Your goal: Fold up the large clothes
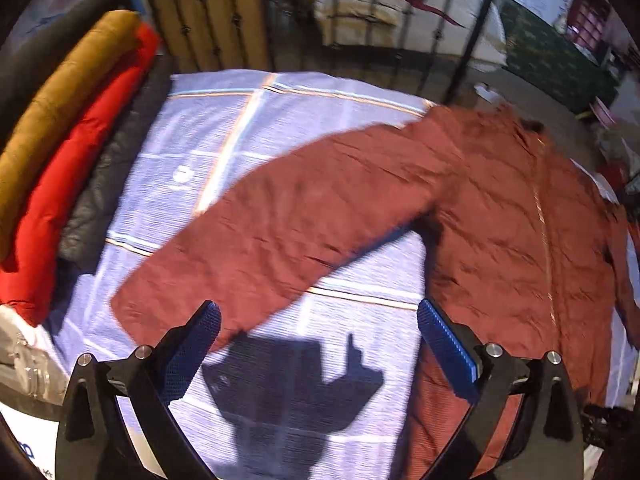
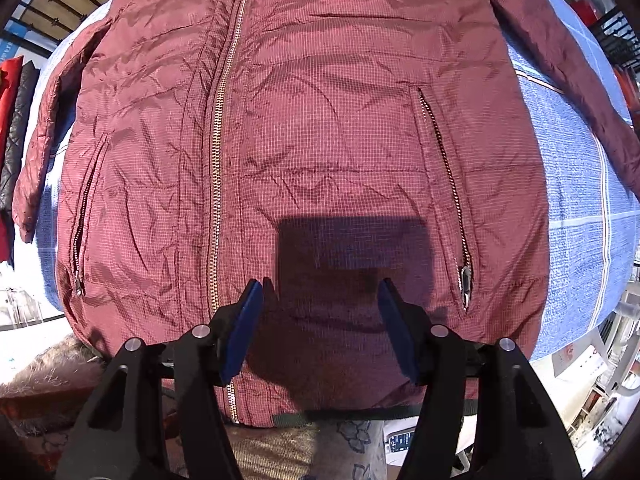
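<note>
A maroon quilted jacket [image 2: 320, 120] lies front up and zipped on a table covered by a blue-and-white checked cloth [image 1: 240, 128]. In the left wrist view its body is at the right and one sleeve [image 1: 280, 220] stretches out flat toward the left. My left gripper [image 1: 319, 307] hovers above the cloth just short of that sleeve's cuff, its jaws wide open and holding nothing. My right gripper [image 2: 320, 284] points straight down over the jacket's lower front, between the main zipper [image 2: 218, 140] and a pocket zipper [image 2: 444, 168]. Its jaws are open and no fabric is pinched.
Folded garments lie along the table's left edge: a mustard one [image 1: 60, 120], a red one [image 1: 80, 168] and a dark grey quilted one [image 1: 100, 200]. A black metal railing [image 1: 240, 20] runs behind the table. A furry fabric [image 2: 52, 368] and a phone [image 2: 400, 440] sit below the near edge.
</note>
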Demonstrator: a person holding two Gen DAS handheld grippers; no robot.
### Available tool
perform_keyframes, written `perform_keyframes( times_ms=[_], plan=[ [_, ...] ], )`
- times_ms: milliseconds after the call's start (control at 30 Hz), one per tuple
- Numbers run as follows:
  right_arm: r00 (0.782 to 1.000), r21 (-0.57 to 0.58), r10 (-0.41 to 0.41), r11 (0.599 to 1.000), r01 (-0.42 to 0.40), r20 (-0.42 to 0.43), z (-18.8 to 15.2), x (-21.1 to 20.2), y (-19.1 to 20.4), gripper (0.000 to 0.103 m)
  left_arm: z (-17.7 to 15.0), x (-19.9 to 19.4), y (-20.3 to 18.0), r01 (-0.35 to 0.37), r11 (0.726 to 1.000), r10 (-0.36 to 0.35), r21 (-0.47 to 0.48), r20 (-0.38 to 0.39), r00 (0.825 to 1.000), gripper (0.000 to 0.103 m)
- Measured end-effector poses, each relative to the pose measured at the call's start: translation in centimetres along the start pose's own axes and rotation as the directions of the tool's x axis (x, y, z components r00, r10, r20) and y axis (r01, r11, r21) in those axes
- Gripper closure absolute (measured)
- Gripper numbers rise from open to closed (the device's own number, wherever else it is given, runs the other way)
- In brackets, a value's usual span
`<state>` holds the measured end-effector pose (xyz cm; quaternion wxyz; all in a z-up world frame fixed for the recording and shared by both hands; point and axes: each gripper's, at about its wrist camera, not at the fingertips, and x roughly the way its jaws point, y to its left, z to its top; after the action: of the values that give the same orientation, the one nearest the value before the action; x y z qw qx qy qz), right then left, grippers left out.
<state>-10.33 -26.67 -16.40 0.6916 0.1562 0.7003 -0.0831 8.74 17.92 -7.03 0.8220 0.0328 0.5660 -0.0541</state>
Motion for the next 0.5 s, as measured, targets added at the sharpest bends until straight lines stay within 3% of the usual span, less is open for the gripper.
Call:
perform_keyframes(
  times_ms=[100, 200, 300, 400, 467, 500],
  plan=[
    [1.000, -0.008, 0.001, 1.000, -0.001, 0.019, 0.7, -0.2, 0.1, 0.043, -2.0, 1.6, -7.0, 0.116, 0.986, -0.108, 0.117, -0.071, 0.992, 0.006],
    [0.999, 0.004, 0.009, 1.000, -0.009, 0.052, 1.6, -0.6, -0.2, 0.042, -4.1, 3.1, -13.5, 0.171, 0.942, -0.140, 0.289, -0.126, 0.982, 0.006],
    [0.999, 0.024, 0.010, 1.000, -0.011, 0.049, 2.8, 0.6, -0.4, 0.033, -6.8, 5.0, -18.1, 0.178, 0.872, -0.101, 0.456, -0.188, 0.977, 0.006],
    [1.000, 0.025, -0.017, 1.000, 0.018, -0.024, 2.9, 3.2, -1.4, 0.030, -9.6, 7.4, -20.7, 0.184, 0.808, -0.029, 0.560, -0.275, 0.961, 0.006],
    [0.999, 0.036, 0.023, 0.999, -0.022, -0.023, 2.9, 3.9, -1.9, 0.028, -11.0, 8.7, -21.3, 0.179, 0.797, 0.013, 0.577, -0.311, 0.950, 0.006],
    [0.999, 0.038, 0.036, 0.999, -0.035, -0.028, 3.1, 3.9, -2.0, 0.028, -11.2, 8.8, -21.4, 0.168, 0.797, 0.020, 0.581, -0.303, 0.953, 0.006]
  ],
)
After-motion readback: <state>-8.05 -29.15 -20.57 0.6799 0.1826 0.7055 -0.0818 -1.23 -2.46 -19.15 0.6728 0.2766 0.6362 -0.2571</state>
